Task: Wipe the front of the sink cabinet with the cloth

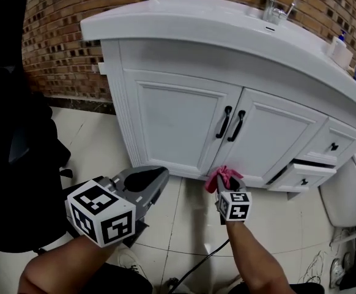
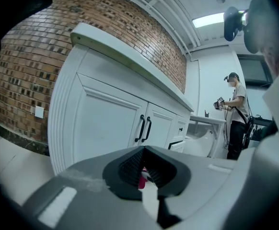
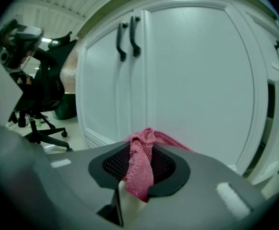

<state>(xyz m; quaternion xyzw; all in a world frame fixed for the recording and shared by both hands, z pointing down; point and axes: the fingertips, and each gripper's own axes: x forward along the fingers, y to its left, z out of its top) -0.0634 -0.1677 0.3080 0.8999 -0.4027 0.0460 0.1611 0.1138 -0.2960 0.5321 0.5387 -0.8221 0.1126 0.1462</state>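
Gripping the cloth (image 3: 140, 169), the right gripper (image 3: 139, 163) has both jaws clamped on a bunched pink fold. The loose end stands up past the tips and spills forward over them.

Left gripper (image 2: 144, 172): jaws together, nothing held. A small pink fleck shows in the slit between them; what it is cannot be told.

Head view: the left gripper hangs back over the floor tiles (image 1: 184, 225), well apart from the woodwork. The right one is clearly the nearer of the two, low down by the bottom rail.

Key relation: the sink cabinet (image 1: 184, 54) front lies straight ahead of the right jaws, along that gripper's own axis. The cloth leads, so it will meet the surface first. It sits at the foot of the right door (image 1: 276, 139), just right of the seam, with the black handles (image 1: 226, 122) above and to the left. Contact with the panel cannot be confirmed from any view.

Judgement: wiping is at or near its start. The next move calls for a short forward press, then strokes up the door's tall axis.

Further right, a drawer (image 1: 303, 173) stands ajar. That is a likely snag for a sideways sweep.
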